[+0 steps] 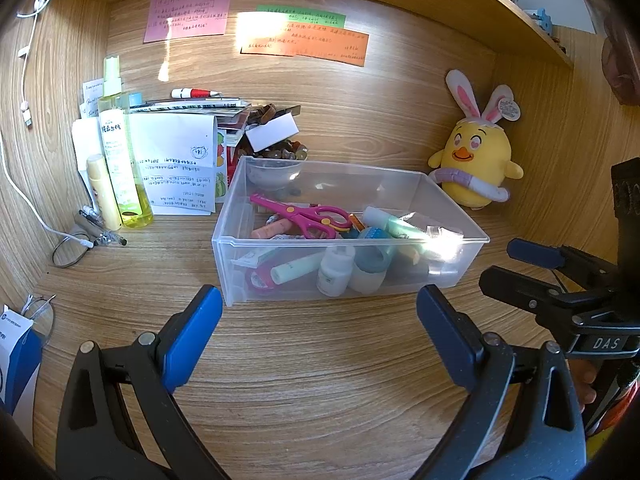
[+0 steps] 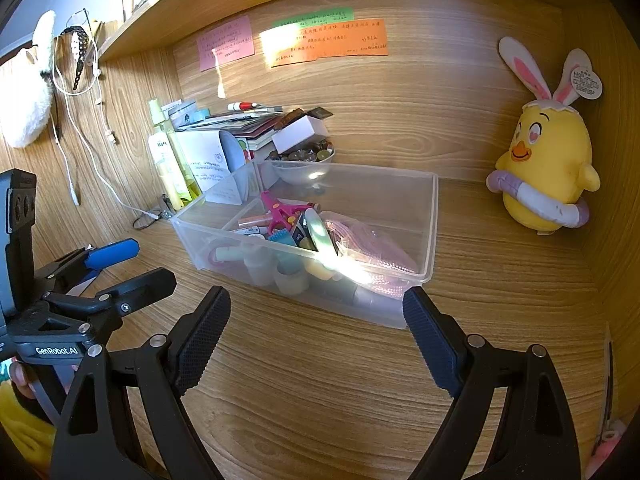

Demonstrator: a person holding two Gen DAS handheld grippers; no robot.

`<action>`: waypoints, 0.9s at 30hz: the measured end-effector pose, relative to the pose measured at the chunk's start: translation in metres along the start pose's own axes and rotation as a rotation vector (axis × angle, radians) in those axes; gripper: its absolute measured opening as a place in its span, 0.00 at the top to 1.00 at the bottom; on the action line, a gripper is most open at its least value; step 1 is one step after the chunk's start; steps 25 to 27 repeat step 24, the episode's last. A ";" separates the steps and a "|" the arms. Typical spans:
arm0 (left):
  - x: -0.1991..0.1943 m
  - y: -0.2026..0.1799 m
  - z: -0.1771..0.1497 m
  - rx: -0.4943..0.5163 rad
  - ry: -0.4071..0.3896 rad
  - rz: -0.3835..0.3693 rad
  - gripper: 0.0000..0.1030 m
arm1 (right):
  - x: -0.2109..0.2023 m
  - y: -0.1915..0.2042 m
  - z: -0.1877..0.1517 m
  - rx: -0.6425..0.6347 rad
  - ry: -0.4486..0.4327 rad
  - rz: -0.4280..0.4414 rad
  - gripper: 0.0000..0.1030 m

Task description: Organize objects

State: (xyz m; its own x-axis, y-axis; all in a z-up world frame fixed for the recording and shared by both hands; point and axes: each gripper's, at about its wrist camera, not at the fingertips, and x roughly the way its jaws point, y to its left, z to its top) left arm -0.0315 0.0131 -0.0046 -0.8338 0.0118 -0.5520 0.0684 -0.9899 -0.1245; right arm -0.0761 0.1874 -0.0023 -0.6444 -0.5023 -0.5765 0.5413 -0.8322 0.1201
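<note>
A clear plastic bin (image 1: 448,196) stands on the wooden desk; it also shows in the right wrist view (image 2: 434,216). It holds pink scissors (image 1: 308,216), small bottles, tape rolls and tubes, and a pink mesh pouch (image 2: 372,248). My left gripper (image 1: 320,312) is open and empty just in front of the bin. My right gripper (image 2: 316,312) is open and empty, in front of the bin's right corner. The right gripper shows at the right edge of the left wrist view (image 1: 516,264), and the left gripper at the left edge of the right wrist view (image 2: 136,260).
A yellow chick plush (image 1: 476,160) with bunny ears sits at the back right, and shows in the right wrist view (image 2: 548,164). Bottles (image 1: 120,152), a stack of papers and books (image 1: 180,160) and a bowl of stones (image 1: 284,156) stand at the back left. White cables (image 1: 24,184) hang on the left wall.
</note>
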 end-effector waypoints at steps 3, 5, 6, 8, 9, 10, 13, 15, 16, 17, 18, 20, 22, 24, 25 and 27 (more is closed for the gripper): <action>0.000 0.000 0.000 0.000 -0.001 0.001 0.04 | 0.000 0.000 0.000 0.000 0.000 0.000 0.16; 0.000 0.000 0.000 -0.001 -0.001 0.000 0.04 | 0.000 0.000 0.000 0.000 0.000 0.001 0.16; 0.000 0.000 0.000 0.000 -0.002 0.000 0.04 | 0.000 0.000 0.001 -0.001 0.000 0.001 0.16; -0.001 0.000 0.000 0.001 -0.003 0.000 0.04 | 0.000 0.000 0.001 -0.001 0.000 0.000 0.16; -0.001 0.000 0.000 0.001 -0.002 -0.001 0.04 | 0.000 0.000 0.001 -0.001 0.000 0.001 0.16; -0.001 0.000 0.000 -0.002 0.002 0.002 0.04 | 0.000 0.000 0.001 -0.001 0.001 0.002 0.16; -0.001 0.000 0.001 -0.022 0.013 0.003 0.04 | 0.000 0.000 0.001 -0.001 0.001 0.000 0.16; -0.002 0.001 0.001 -0.032 0.012 0.004 0.04 | 0.000 -0.001 0.000 0.000 0.002 0.001 0.16; -0.003 0.001 0.000 -0.031 0.009 0.001 0.04 | 0.000 -0.001 0.000 0.001 0.001 0.001 0.16; -0.004 0.001 0.000 -0.027 0.007 -0.001 0.04 | -0.001 -0.001 0.000 0.001 0.001 0.001 0.16; -0.004 0.000 0.000 -0.022 0.004 -0.002 0.04 | -0.001 -0.001 0.000 0.001 0.001 0.001 0.16; -0.006 -0.002 -0.001 -0.009 -0.010 -0.002 0.04 | 0.000 -0.002 0.000 0.001 0.002 0.001 0.16; -0.007 -0.003 -0.001 0.002 -0.022 0.001 0.04 | -0.001 -0.003 0.000 0.002 0.002 0.002 0.16; -0.008 -0.004 -0.001 0.008 -0.023 0.001 0.04 | -0.001 -0.004 -0.001 0.003 0.002 0.002 0.16; -0.008 -0.004 -0.001 0.008 -0.023 0.001 0.04 | -0.001 -0.004 -0.001 0.003 0.002 0.002 0.16; -0.008 -0.004 -0.001 0.008 -0.023 0.001 0.04 | -0.001 -0.004 -0.001 0.003 0.002 0.002 0.16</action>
